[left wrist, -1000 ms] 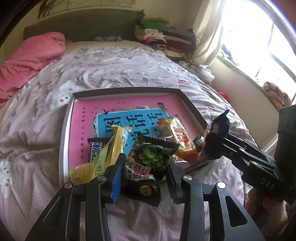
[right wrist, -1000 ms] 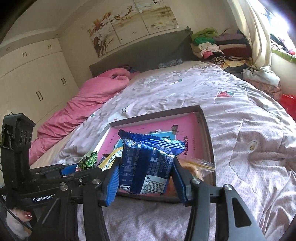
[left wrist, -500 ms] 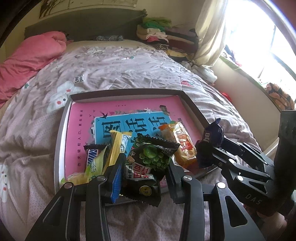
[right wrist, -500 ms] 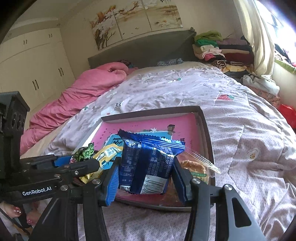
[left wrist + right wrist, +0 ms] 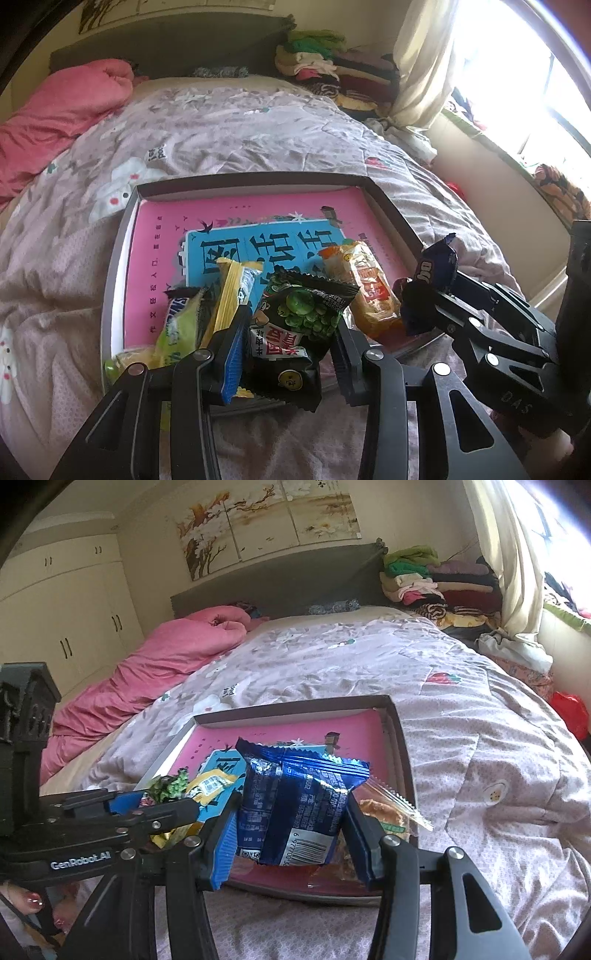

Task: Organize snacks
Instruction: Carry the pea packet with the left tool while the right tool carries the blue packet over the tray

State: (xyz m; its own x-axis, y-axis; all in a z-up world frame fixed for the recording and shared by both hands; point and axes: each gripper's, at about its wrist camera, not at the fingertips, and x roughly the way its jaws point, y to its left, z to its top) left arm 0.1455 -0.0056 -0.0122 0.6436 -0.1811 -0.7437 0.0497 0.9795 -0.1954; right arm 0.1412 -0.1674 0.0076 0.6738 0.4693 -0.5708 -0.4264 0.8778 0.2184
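Observation:
A shallow box (image 5: 122,236) with a pink and blue picture floor lies on the bed. My left gripper (image 5: 290,343) is shut on a black packet of green peas (image 5: 299,325), held over the box's near edge. In the box lie a yellow wafer pack (image 5: 231,291), a light green pack (image 5: 177,325) over a Snickers bar, and an orange snack bag (image 5: 365,288). My right gripper (image 5: 291,823) is shut on a blue foil packet (image 5: 295,805), also above the near edge; that packet (image 5: 430,284) shows at the right of the left wrist view. The box (image 5: 400,746) sits behind it.
The bed is covered with a lilac patterned quilt (image 5: 229,122), a pink duvet (image 5: 155,672) at its left side. Folded clothes (image 5: 432,579) are piled by the dark headboard. A curtain and bright window (image 5: 517,74) are on the right, wardrobes (image 5: 62,620) on the left.
Both grippers keep their packets. The box has drifted slightly in both views, and the right gripper with the blue packet has come in closer beside the left one.

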